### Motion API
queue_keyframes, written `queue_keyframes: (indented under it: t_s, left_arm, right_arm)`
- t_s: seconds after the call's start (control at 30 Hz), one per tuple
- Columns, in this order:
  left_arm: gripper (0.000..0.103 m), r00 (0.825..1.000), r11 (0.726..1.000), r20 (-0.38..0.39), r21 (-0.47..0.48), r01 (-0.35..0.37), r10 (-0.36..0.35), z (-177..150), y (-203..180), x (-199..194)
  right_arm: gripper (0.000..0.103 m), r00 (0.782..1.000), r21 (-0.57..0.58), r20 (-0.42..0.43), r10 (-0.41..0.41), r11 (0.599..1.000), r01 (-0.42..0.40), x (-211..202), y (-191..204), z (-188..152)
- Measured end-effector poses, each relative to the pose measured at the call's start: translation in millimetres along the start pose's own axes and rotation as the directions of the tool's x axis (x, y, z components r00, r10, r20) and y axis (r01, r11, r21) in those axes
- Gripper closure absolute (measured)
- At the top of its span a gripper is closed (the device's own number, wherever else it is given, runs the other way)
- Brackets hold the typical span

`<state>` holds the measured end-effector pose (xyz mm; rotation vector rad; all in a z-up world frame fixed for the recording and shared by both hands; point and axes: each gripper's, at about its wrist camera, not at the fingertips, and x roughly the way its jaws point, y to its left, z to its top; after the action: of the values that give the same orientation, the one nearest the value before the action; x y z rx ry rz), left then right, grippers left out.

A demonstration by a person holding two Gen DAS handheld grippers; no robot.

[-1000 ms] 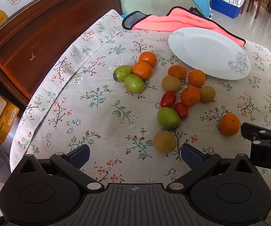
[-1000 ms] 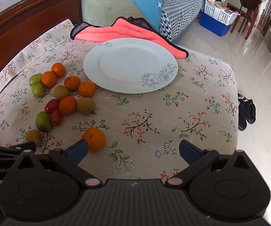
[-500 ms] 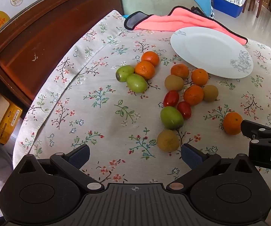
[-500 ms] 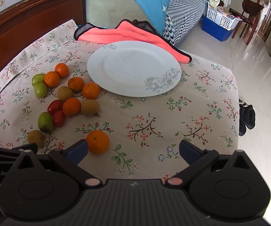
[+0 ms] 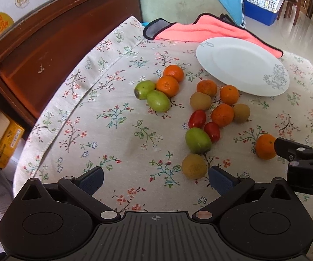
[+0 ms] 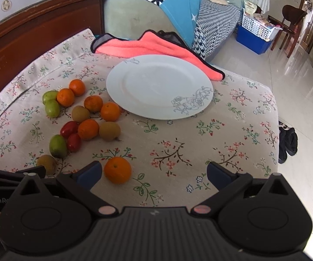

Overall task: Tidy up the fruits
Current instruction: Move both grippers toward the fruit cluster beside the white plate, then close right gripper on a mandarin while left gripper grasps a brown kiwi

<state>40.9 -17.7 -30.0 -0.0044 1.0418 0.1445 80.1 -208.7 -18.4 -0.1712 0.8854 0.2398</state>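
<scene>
Several fruits lie loose on a floral tablecloth (image 5: 117, 117): oranges, green fruits, brown kiwis and red tomatoes. A white plate (image 5: 241, 65) (image 6: 158, 84) with nothing on it sits behind them. My left gripper (image 5: 155, 177) is open near the front edge, and a brown kiwi (image 5: 194, 166) lies just inside its right finger. My right gripper (image 6: 154, 171) is open too; a lone orange (image 6: 117, 170) (image 5: 266, 146) rests just inside its left finger. A green fruit (image 5: 198, 140) and two red tomatoes (image 5: 212, 131) lie beyond the kiwi.
A pink cloth (image 6: 147, 45) lies behind the plate at the table's far edge. A dark wooden headboard (image 5: 47, 43) runs along the left. Boxes (image 5: 0, 139) stand on the floor at left, and tiled floor (image 6: 304, 113) drops away on the right.
Both grippers have drifted slightly, so the fruits and plate sit a little lower and to the right in both views. The fingers stayed open and no fruit moved.
</scene>
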Motion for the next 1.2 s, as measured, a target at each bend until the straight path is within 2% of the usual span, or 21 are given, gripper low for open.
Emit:
queue_keyframes:
  t_s: [0.27,0.4,0.53,0.67,0.77,0.87,1.03,1.2]
  left_arm:
    - [0.000,1.000,0.997,-0.004,-0.074,0.015,-0.015,-1,31,4]
    - [0.000,0.999,0.996,0.000,-0.076,0.040,-0.040,-5,42,5]
    - [0.000,0.995,0.994,0.019,-0.039,0.102,-0.101,-10,41,1]
    - [0.001,0.989,0.988,0.000,0.035,0.151,-0.151,-16,28,3]
    - [0.001,0.988,0.985,0.008,0.090,0.150,-0.151,-19,19,2]
    - [0.002,0.986,0.982,0.026,0.100,0.163,-0.166,-20,16,1]
    - [0.013,0.982,0.979,0.042,0.096,0.177,-0.182,-18,12,5]
    - [0.031,0.980,0.976,0.056,0.115,0.185,-0.193,-17,6,8]
  right_arm:
    - [0.005,0.997,-0.044,0.061,0.037,0.998,-0.034,-8,-10,-5]
    - [0.016,0.995,-0.040,0.058,0.082,0.996,-0.080,-7,-19,-11]
    - [0.028,0.987,-0.008,0.039,0.154,0.988,-0.153,-4,-25,-17]
    - [0.037,0.979,0.007,0.038,0.201,0.980,-0.201,-2,-26,-19]
    - [0.042,0.970,0.037,0.027,0.241,0.970,-0.242,1,-28,-18]
    - [0.049,0.960,0.064,0.020,0.280,0.958,-0.280,3,-28,-17]
    - [0.053,0.953,0.072,0.015,0.303,0.950,-0.304,7,-23,-15]
    - [0.053,0.951,0.064,0.006,0.310,0.949,-0.310,12,-16,-14]
